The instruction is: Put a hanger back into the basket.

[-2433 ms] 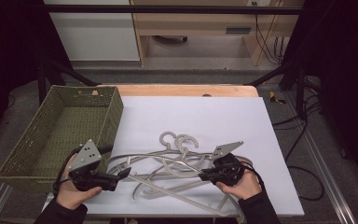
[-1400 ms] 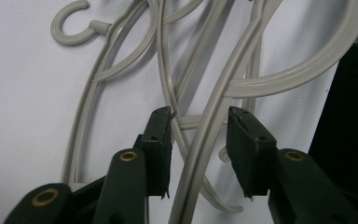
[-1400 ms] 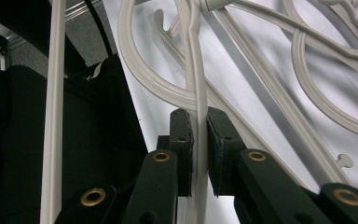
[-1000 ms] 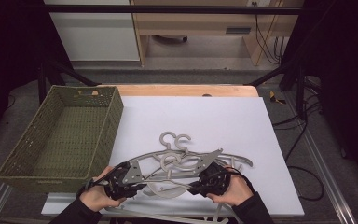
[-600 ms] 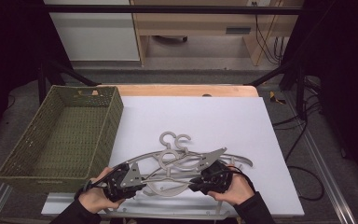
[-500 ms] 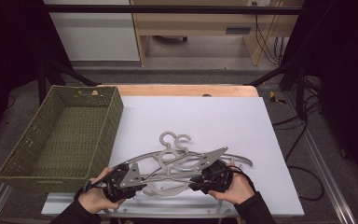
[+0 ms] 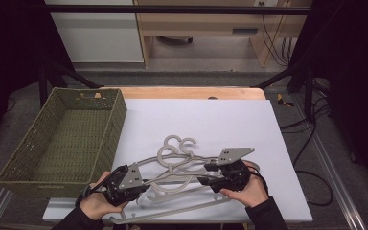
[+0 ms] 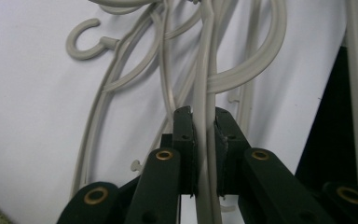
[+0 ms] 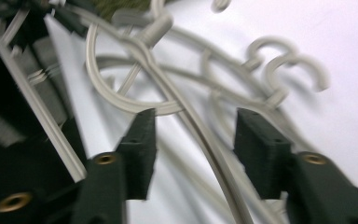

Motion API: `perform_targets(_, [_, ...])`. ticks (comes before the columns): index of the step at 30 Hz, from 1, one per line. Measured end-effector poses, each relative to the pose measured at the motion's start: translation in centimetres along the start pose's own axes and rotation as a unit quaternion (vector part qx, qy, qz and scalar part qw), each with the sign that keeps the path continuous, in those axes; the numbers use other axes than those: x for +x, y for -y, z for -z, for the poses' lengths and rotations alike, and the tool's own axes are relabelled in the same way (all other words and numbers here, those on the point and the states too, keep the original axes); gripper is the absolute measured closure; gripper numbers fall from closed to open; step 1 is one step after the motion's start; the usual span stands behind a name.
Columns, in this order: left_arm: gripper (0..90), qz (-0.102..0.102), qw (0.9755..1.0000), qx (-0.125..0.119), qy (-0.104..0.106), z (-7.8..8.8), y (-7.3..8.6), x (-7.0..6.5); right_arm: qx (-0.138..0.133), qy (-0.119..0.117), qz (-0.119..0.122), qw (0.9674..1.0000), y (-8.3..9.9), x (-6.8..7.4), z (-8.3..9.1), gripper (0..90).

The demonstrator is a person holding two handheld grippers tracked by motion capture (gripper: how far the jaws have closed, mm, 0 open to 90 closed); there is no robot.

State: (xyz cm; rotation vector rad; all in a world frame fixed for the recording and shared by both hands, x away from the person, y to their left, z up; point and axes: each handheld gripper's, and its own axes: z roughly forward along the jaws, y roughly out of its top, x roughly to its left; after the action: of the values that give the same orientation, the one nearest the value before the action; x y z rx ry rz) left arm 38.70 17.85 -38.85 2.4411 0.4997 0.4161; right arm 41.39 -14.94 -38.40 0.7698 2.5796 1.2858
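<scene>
Separating one grey hanger from the tangle calls for a firm hold at one end while the other end is let go cleanly. Lower left of the high view: left tool [image 7: 141, 181] pinches a hanger arm [image 8: 205, 154], pads pressed against it, hand low at the surface [image 7: 249, 120] edge beside the green basket [image 7: 62, 139]. Centre frame: hanger pile [image 7: 182, 163], hooks uppermost. Lower right: right tool [image 7: 206, 175] — jaws just been opening, spread, a hanger bar [image 9: 200, 135] between them untouched — hand level, pointing left.

The left gripper [image 8: 204, 140] has its jaws clamped on a grey hanger bar [image 8: 204, 93] above the white table [image 8: 37, 116].
</scene>
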Motion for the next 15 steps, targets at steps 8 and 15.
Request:
perform_targets(8, [80.9,0.046,0.9978,-0.025,-0.040,0.8,0.2,0.9,-0.050,0.064,-0.028,0.9963,0.4,-1.3,1.5,33.7])
perform_targets(15, [80.9,0.070,0.9930,-0.066,-0.069,2.5,0.6,1.7,-0.089,0.103,-0.070,0.9882,1.4,-3.0,3.1,25.7])
